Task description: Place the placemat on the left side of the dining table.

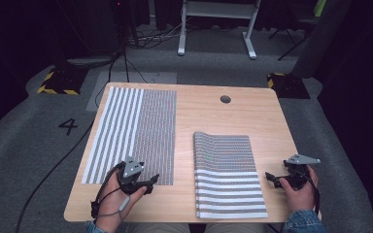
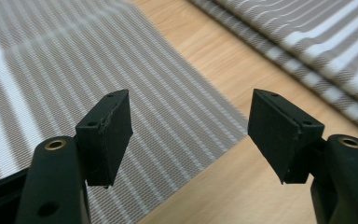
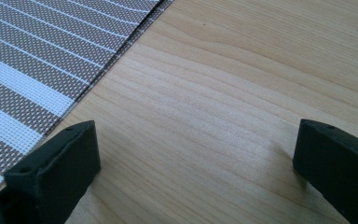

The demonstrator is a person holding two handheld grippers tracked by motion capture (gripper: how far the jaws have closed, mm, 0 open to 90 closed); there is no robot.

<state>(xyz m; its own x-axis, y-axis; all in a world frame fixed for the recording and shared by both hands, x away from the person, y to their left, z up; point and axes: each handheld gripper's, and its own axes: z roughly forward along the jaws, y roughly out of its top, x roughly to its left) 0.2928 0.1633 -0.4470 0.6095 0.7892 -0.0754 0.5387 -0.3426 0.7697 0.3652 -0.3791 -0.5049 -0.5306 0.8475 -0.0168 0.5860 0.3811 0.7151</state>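
Flat striped placemat [image 2: 74, 70] beneath open left tongs [image 2: 190, 135], far edge cropped.

grey-white striped mats [image 1: 131, 133], light wooden table [image 1: 233, 114]

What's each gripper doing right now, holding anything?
Left gripper: open, nothing between its jaws, above the flat mat.
Right gripper: open, empty, over bare table.

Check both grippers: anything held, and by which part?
Nothing held. Left gripper stands open above the flat mat's corner; right gripper is open over bare table beside the folded mat.
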